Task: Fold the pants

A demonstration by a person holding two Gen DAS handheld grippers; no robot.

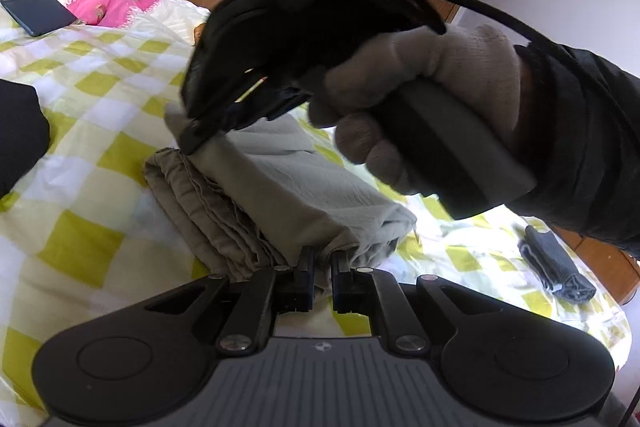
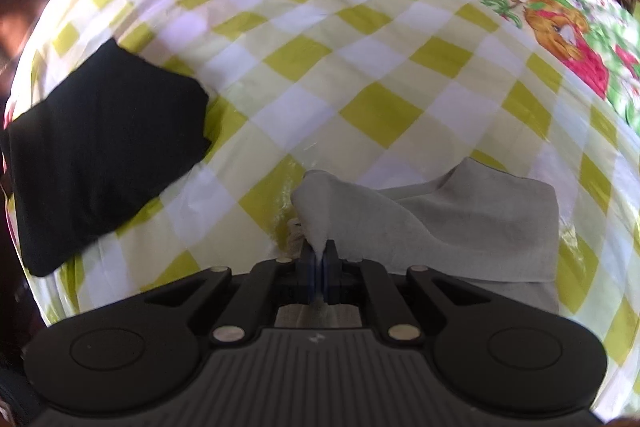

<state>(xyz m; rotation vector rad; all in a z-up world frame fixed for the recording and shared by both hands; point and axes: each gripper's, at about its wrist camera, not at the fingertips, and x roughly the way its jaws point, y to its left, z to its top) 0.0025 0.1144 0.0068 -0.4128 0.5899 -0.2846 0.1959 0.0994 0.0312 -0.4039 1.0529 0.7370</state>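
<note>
Left wrist view: both claws, left claw [image 1: 321, 263] and right claw [image 1: 196, 141], pinch soft, creased grey pants [image 1: 280, 187] at frame centre. They lie folded on the checked bed [image 1: 100, 75]. The pants' far edge hides behind a gloved hand [image 1: 420, 99].

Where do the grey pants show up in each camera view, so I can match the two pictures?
Left wrist view: grey pants at centre, folded on the checked bedspread, both grippers pinching them.
Right wrist view: lower centre to right, a corner rising into the right gripper.
Shared landmark: the folded black garment at the left edge of both views.
</note>
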